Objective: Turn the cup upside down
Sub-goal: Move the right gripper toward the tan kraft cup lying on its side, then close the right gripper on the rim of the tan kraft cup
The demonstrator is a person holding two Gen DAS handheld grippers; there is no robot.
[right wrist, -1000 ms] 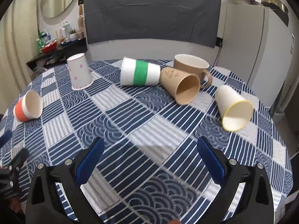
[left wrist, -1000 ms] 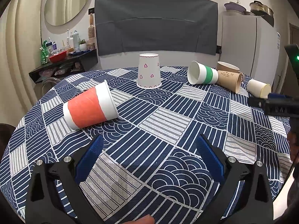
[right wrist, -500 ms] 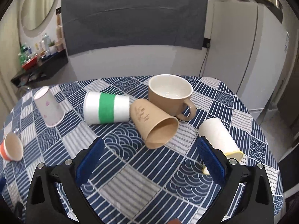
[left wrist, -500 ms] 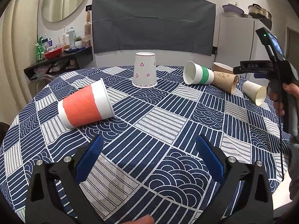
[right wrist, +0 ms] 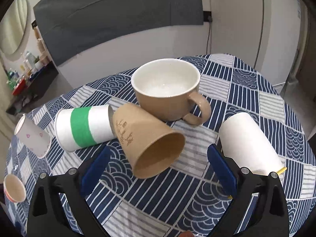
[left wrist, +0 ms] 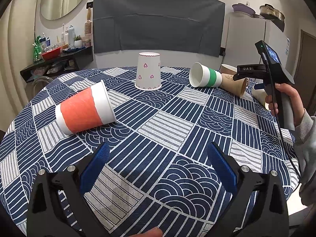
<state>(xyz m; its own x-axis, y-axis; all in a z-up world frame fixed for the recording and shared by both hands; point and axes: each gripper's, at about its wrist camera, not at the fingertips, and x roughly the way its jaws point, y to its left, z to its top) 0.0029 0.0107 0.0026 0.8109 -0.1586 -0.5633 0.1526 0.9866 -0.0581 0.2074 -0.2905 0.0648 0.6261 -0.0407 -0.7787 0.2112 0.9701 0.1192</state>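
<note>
In the right wrist view my right gripper (right wrist: 158,169) is open and empty above a brown paper cup (right wrist: 146,138) lying on its side, mouth toward me. Behind it a tan ceramic mug (right wrist: 167,92) stands upright. A white cup with a green band (right wrist: 83,126) lies to the left, a white cup with a yellow rim (right wrist: 248,142) lies to the right. In the left wrist view my left gripper (left wrist: 158,169) is open and empty over the tablecloth (left wrist: 162,122). An orange cup (left wrist: 85,108) lies on its side ahead-left. A heart-print cup (left wrist: 148,71) stands upside down.
The round table has a blue and white patterned cloth. In the left wrist view the right gripper's body (left wrist: 272,73) is held in a hand at the right. A shelf with bottles (left wrist: 59,53) stands far left, a white fridge (left wrist: 254,39) far right.
My right gripper has moved forward and closer over the brown cup and mug. My left gripper has stayed nearly still. Both stay open.
</note>
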